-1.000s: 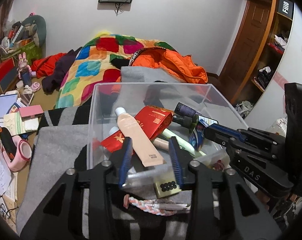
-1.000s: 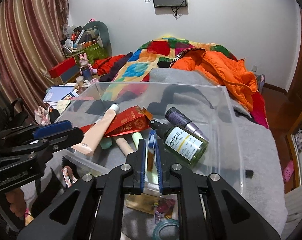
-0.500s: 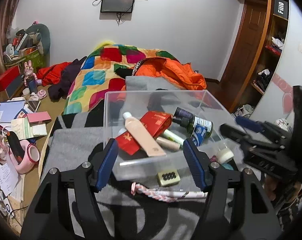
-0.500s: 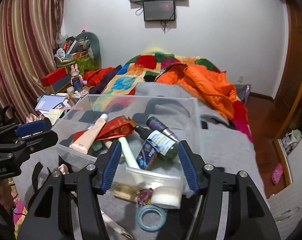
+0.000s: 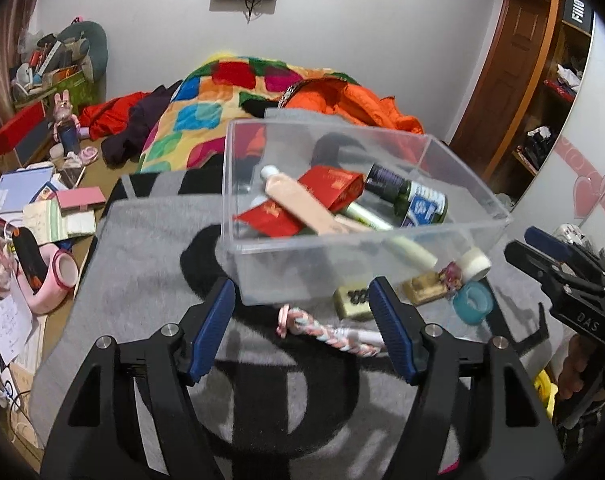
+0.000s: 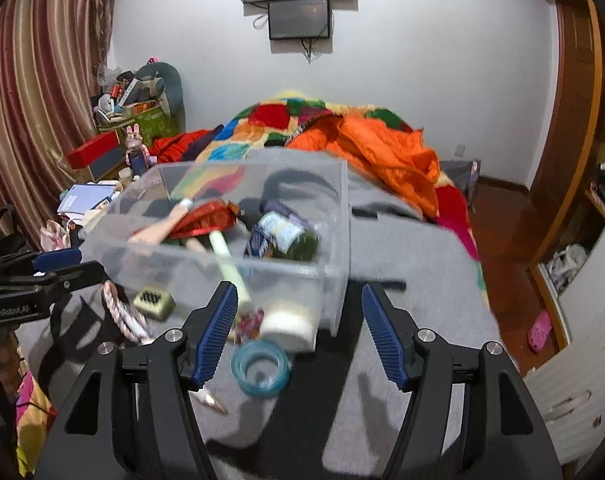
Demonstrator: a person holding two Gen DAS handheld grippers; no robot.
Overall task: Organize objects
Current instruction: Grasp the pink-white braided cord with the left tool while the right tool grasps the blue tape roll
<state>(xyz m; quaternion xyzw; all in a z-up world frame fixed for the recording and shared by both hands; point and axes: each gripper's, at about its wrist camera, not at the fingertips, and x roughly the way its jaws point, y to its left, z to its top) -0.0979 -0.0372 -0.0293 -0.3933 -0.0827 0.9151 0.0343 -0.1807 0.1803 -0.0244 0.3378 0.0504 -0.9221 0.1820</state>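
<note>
A clear plastic bin (image 5: 262,264) (image 6: 334,248) stands on a grey and black blanket (image 5: 142,280). It holds a peach tube (image 5: 298,204), a red packet (image 5: 334,186), a dark green bottle (image 5: 418,200) and a pale green tube (image 5: 406,248). In front of it lie a braided cord (image 5: 326,330), a dotted soap bar (image 5: 352,300), a blue tape ring (image 5: 472,302) (image 6: 260,368) and a white jar (image 5: 476,264) (image 6: 288,326). My left gripper (image 5: 302,332) is open and empty, just short of the bin. My right gripper (image 6: 300,328) is open and empty above the tape ring.
A patchwork quilt (image 5: 238,88) and orange jacket (image 6: 382,152) lie behind the bin. Books, papers and a pink object (image 5: 58,276) clutter the floor on the left. A wooden door (image 5: 514,64) and shelves stand at the right.
Both grippers have opened and pulled back from the bin. The right gripper let go of a small item into the bin. The bin now looks farther off in both views.
</note>
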